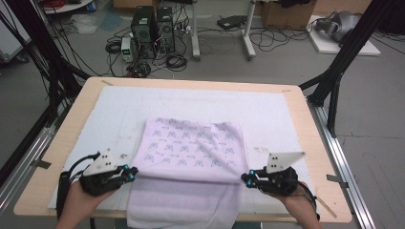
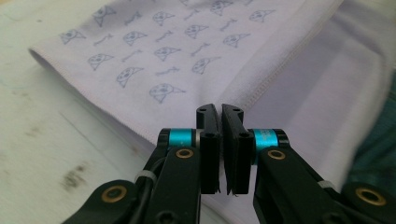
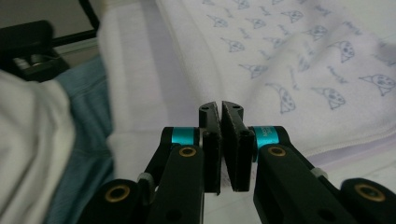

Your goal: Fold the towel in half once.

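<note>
Between the left tool (image 1: 130, 172) and the right tool (image 1: 246, 178), a lilac printed towel (image 1: 191, 152) is laid folded on the white mat (image 1: 119, 109) of the bench (image 1: 76, 114), its plain lower layer hung over the near edge. Both tools are seen clenched, jaws pressed together with nothing between them. Each tool is held just beside a fold corner, the left (image 2: 219, 121) at the towel's (image 2: 154, 60) left side, the right (image 3: 220, 119) at the towel's (image 3: 299, 65) right side.
</note>
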Tool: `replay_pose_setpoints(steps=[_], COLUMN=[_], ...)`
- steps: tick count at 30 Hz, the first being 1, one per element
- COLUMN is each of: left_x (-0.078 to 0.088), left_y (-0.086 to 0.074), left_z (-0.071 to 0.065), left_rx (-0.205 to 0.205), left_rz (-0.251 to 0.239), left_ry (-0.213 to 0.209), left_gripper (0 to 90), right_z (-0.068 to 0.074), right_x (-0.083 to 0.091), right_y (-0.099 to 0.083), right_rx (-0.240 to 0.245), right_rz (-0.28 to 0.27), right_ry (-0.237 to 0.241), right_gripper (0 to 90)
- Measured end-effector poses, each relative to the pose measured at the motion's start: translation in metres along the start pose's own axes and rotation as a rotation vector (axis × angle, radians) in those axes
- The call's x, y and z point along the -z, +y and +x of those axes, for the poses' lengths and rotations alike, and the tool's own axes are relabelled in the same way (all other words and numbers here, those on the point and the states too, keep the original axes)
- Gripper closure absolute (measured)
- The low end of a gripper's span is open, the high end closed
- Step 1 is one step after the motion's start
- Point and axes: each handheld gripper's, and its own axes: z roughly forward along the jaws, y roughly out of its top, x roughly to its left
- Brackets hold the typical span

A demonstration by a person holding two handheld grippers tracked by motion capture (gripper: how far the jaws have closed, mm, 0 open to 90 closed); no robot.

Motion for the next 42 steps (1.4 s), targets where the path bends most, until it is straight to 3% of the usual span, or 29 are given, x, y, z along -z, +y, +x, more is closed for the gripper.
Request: replay_pose_setpoints(steps=[2,3,5,7,9,13,14,16,17,19,22,26,28,29,30,31,32,33,34,37,40,42], left_x=[0.005,0.006,0.001,-0.005,-0.014,-0.038,-0.045,-0.063,-0.069,-0.086,-0.108,-0.131,-0.139,-0.141,-0.141,-0.140,-0.139,-0.138,-0.137,-0.127,-0.110,-0.097], left_y=[-0.007,-0.009,-0.012,-0.012,-0.008,0.007,0.010,0.018,0.020,0.023,0.025,0.025,0.023,0.022,0.023,0.023,0.024,0.026,0.028,0.044,0.077,0.106], left_z=[-0.008,-0.009,-0.002,0.010,0.023,0.056,0.065,0.086,0.093,0.116,0.143,0.157,0.158,0.157,0.158,0.159,0.161,0.161,0.164,0.171,0.181,0.186], left_rx=[0.003,0.007,0.028,0.047,0.058,0.088,0.114,0.114,0.132,0.189,0.268,0.317,0.312,0.310,0.317,0.350,0.361,0.354,0.352,0.344,0.320,0.272], left_rz=[0.007,0.016,0.036,0.032,0.016,-0.016,-0.021,0.000,-0.001,-0.005,0.048,0.081,0.078,0.069,0.054,0.027,0.017,0.016,0.037,-0.014,-0.064,-0.106], left_ry=[-0.020,-0.020,-0.007,0.010,0.030,0.079,0.091,0.154,0.169,0.190,0.227,0.220,0.213,0.213,0.208,0.192,0.211,0.233,0.249,0.301,0.333,0.354], left_gripper=[82.9,77.2,64.6,58.3,56.6,54.2,53.7,52.1,51.1,51.5,46.6,40.9,44.3,55.8,63.2,82.9,87.2,87.6,87.9,88.1,88.1,88.1], right_z=[0.009,0.011,0.007,-0.005,-0.023,-0.072,-0.081,-0.106,-0.120,-0.140,-0.160,-0.175,-0.181,-0.184,-0.183,-0.184,-0.185,-0.186,-0.188,-0.193,-0.200,-0.204], right_x=[0.001,0.001,-0.003,-0.007,-0.013,-0.025,-0.029,-0.037,-0.043,-0.055,-0.071,-0.089,-0.097,-0.101,-0.102,-0.102,-0.103,-0.105,-0.105,-0.093,-0.076,-0.061], right_y=[-0.005,-0.007,-0.010,-0.010,-0.007,0.004,0.006,0.011,0.014,0.015,0.016,0.017,0.015,0.014,0.015,0.016,0.018,0.023,0.028,0.049,0.078,0.100], right_rx=[-0.002,0.001,-0.002,-0.017,-0.037,-0.097,-0.102,-0.127,-0.132,-0.163,-0.182,-0.212,-0.242,-0.249,-0.239,-0.247,-0.244,-0.225,-0.216,-0.210,-0.174,-0.159], right_rz=[-0.006,-0.003,0.017,0.028,0.052,0.040,0.051,0.069,0.092,0.107,0.142,0.166,0.168,0.177,0.175,0.157,0.155,0.201,0.214,0.177,0.147,0.124], right_ry=[0.055,0.058,0.028,-0.019,-0.074,-0.166,-0.184,-0.218,-0.245,-0.253,-0.273,-0.272,-0.277,-0.262,-0.273,-0.222,-0.215,-0.239,-0.260,-0.320,-0.398,-0.434], right_gripper=[80.7,74.9,68.3,62.5,58.0,55.5,53.7,48.9,46.5,41.9,39.3,37.1,40.3,47.4,63.7,77.6,79.2,80.2,80.3,80.9,81.2,81.3])
